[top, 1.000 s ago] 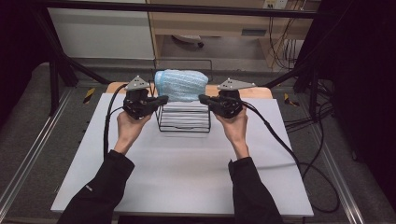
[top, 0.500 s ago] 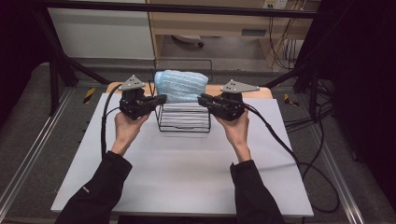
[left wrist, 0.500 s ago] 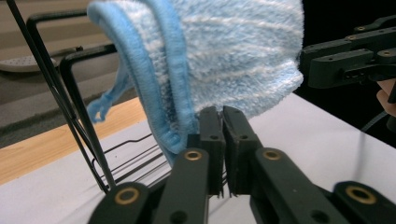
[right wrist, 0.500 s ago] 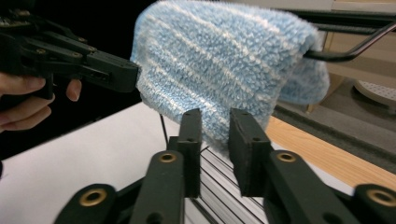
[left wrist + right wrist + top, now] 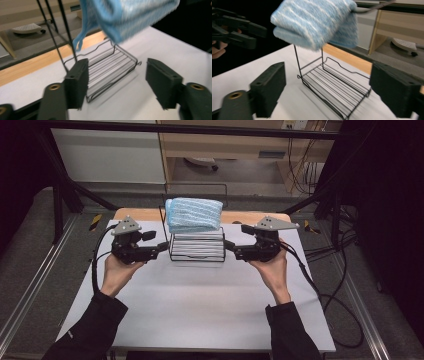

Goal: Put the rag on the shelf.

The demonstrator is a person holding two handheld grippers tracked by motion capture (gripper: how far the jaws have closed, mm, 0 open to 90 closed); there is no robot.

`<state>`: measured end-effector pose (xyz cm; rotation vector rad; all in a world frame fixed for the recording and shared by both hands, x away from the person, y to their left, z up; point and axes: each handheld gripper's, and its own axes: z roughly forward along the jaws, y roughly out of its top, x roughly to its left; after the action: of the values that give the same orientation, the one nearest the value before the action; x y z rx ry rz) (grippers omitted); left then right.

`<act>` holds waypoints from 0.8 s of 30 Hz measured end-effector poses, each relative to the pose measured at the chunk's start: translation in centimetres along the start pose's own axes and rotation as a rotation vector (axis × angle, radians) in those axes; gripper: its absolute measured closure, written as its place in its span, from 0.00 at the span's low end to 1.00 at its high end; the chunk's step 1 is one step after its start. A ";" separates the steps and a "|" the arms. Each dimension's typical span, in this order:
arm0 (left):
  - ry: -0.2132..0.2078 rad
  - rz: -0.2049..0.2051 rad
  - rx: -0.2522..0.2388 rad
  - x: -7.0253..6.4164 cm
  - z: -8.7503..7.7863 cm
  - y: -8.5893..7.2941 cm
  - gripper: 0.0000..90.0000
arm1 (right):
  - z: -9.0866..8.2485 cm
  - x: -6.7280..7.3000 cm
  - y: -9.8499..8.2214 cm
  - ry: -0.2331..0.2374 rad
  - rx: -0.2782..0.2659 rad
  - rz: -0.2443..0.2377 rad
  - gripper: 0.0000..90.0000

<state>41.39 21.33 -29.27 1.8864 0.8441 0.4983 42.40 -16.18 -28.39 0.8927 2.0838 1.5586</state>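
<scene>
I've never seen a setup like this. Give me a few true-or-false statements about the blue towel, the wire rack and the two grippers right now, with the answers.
1. The blue towel hangs over the top of the wire rack. True.
2. The left gripper clamps the towel. False: its jaws stand open with nothing between them, beside the rack.
3. The right gripper is open. True.
4. The rack's bottom shelf holds a plate. False: the shelf is bare wire.
5. Both grippers sit on the same side of the rack. False: one is on each side.
</scene>
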 end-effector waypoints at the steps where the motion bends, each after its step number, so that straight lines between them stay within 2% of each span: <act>1: 0.008 0.003 0.004 0.1 -0.2 -0.6 0.36 | -0.3 -0.1 -0.4 -0.006 0.005 0.002 0.12; 5: 0.015 0.001 0.015 0.4 -0.7 -2.6 0.25 | -1.1 -0.4 -2.2 0.002 0.037 0.052 0.06; 7: 0.009 -0.002 0.016 0.5 -0.9 -3.6 0.20 | -1.4 -0.5 -3.3 0.021 0.029 0.060 0.05; 12: -0.007 -0.018 0.046 0.5 -0.9 -6.0 0.12 | -1.7 -0.5 -6.0 0.018 0.060 0.072 0.01; 17: -0.011 -0.017 0.078 0.3 -0.8 -8.8 0.10 | -2.1 -0.6 -8.8 0.022 0.123 0.063 0.01; 24: -0.001 -0.072 0.092 1.0 -1.0 -12.4 0.11 | -3.3 -1.3 -12.5 0.010 0.169 0.075 0.01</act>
<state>37.22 26.24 -39.99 1.9323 0.9448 0.4209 37.97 -21.61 -39.28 1.0345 2.2395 1.4415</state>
